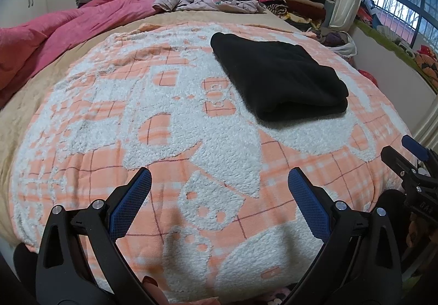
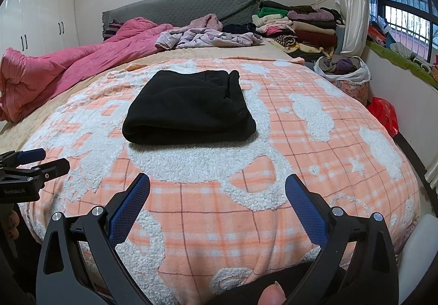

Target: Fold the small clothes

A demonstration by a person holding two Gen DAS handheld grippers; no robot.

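Observation:
A black garment (image 1: pixel 279 75) (image 2: pixel 189 110) lies folded into a thick rectangle on the orange and white patterned blanket (image 1: pixel 153 124) (image 2: pixel 273 146) covering the bed. My left gripper (image 1: pixel 219 182) hovers open over the blanket's near end, well short of the garment, with nothing between its blue pads. My right gripper (image 2: pixel 217 187) is open too, near the bed's foot, pointing at the garment from a distance. Each gripper shows at the edge of the other's view: the right gripper (image 1: pixel 410 157) and the left gripper (image 2: pixel 35 162).
A pink quilt (image 1: pixel 54 31) is bunched at the left. Loose lilac clothes (image 1: pixel 202 1) lie near the grey headboard (image 2: pixel 178 9). A stack of folded clothes (image 2: pixel 301 28) stands at the back right, with a full bag (image 2: pixel 342 69) and a red bag (image 2: pixel 383 113) beside the bed.

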